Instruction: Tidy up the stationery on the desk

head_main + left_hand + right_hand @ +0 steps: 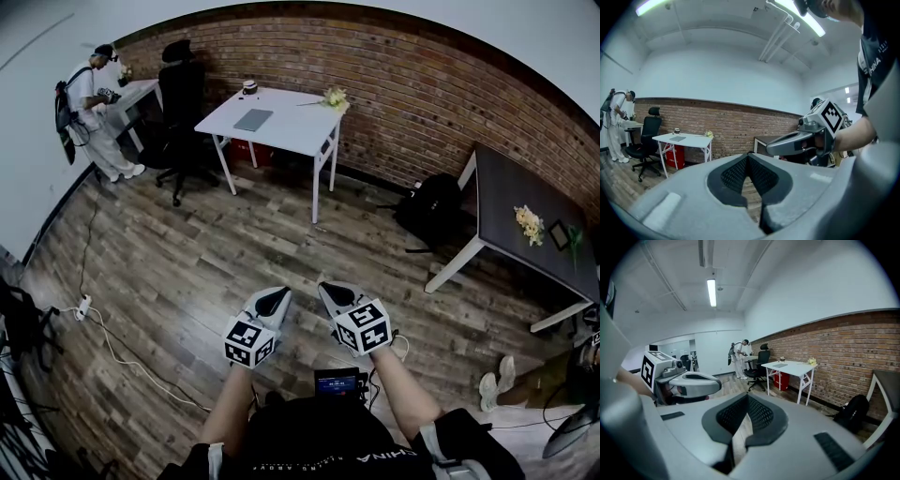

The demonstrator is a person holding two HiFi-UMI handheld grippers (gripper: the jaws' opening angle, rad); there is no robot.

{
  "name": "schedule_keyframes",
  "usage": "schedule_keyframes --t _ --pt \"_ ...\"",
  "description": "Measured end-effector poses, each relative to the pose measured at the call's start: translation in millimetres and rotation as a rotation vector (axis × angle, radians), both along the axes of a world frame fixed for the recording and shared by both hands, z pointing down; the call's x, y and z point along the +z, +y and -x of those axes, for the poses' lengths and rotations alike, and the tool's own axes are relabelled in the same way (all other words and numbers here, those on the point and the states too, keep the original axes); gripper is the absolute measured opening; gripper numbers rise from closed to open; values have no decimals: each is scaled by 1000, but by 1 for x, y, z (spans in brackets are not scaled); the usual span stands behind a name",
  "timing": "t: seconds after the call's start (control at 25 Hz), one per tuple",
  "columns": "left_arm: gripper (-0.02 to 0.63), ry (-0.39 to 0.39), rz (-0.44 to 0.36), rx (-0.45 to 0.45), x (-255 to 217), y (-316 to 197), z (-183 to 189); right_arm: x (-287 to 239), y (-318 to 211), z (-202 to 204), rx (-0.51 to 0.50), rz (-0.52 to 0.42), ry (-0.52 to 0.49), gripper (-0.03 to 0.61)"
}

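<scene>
I stand on the wooden floor well away from the white desk (298, 125). On it lie a flat grey pad (253, 119), a small cup (248, 87) and a bunch of flowers (335, 97). My left gripper (274, 298) and right gripper (336, 294) are held side by side in front of my body, pointing towards the desk. Both are shut with nothing between the pads. In the left gripper view its fingertips (748, 161) meet, and the desk (689, 138) is far off at the left. The right gripper view shows its tips (747, 401) closed and the desk (797, 366) at the right.
A black office chair (183, 94) stands left of the white desk, with a person in white (89, 98) at another desk beyond. A dark table (511, 192) with flowers (530, 223) is at the right, a black backpack (431, 206) beside it. A power strip (82, 307) and cable lie on the floor.
</scene>
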State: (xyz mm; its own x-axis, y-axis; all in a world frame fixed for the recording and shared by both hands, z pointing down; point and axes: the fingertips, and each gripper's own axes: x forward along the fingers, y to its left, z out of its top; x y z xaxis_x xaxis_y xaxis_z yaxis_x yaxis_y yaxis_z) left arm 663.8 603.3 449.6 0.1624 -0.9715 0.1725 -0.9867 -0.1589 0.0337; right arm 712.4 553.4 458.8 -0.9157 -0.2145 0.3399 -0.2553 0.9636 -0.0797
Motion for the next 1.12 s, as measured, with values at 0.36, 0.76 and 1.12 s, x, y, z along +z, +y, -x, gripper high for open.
schedule_keyframes --t 0.36,0.76,1.12 --pt "5 -7 12 -35 5 -7 -2 3 -11 -4 -21 15 -11 9" --pt "5 11 27 -146 9 -27 -3 13 -39 -17 -74 35 -11 9" --pt "5 37 71 -211 28 -39 8 33 -69 -10 -93 73 17 9"
